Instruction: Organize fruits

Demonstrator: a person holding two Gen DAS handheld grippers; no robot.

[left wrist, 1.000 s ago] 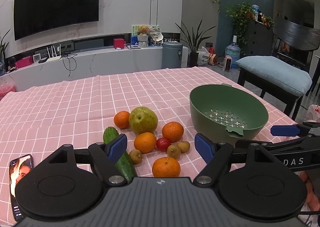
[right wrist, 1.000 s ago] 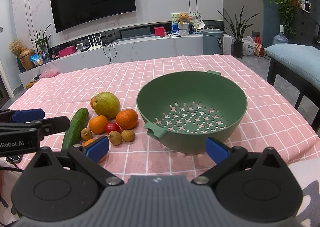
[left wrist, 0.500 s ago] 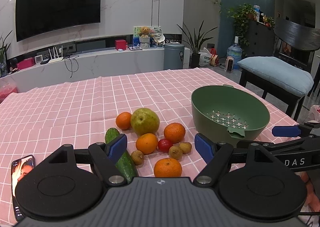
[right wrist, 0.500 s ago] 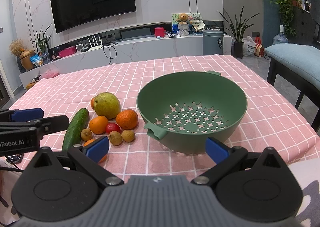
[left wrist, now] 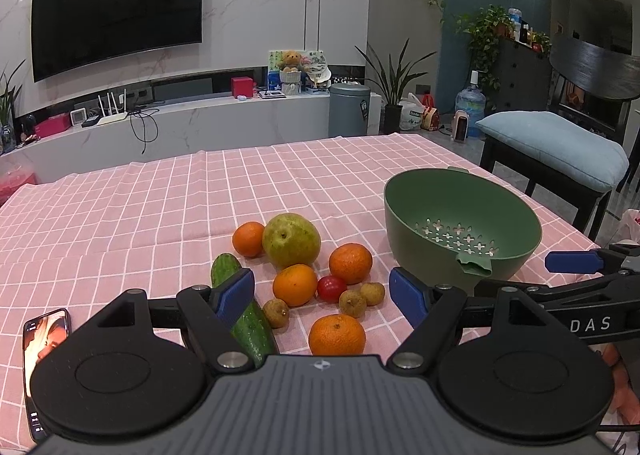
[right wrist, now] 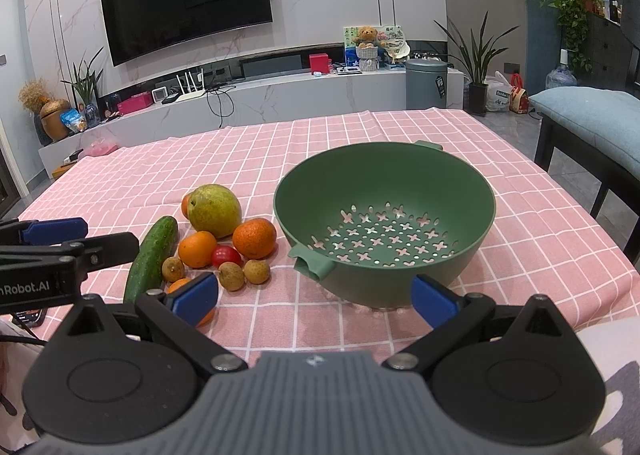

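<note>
A pile of fruit lies on the pink checked tablecloth (left wrist: 160, 207): a green pear (left wrist: 291, 239), several oranges, the nearest one (left wrist: 337, 335), a red tomato (left wrist: 331, 288), small brown longans (left wrist: 352, 303) and a cucumber (left wrist: 244, 315). An empty green colander (left wrist: 460, 223) stands to their right; it also shows in the right wrist view (right wrist: 384, 223). My left gripper (left wrist: 322, 295) is open and empty, just short of the fruit. My right gripper (right wrist: 314, 299) is open and empty, in front of the colander.
A phone (left wrist: 42, 339) with a lit screen lies at the near left on the cloth. A bench with a blue cushion (left wrist: 556, 151) stands past the table's right edge. A TV console (right wrist: 248, 95) runs along the far wall.
The left gripper has tilted slightly, so the fruit sits a little lower in its view. The right gripper has barely moved. Both stay open.
</note>
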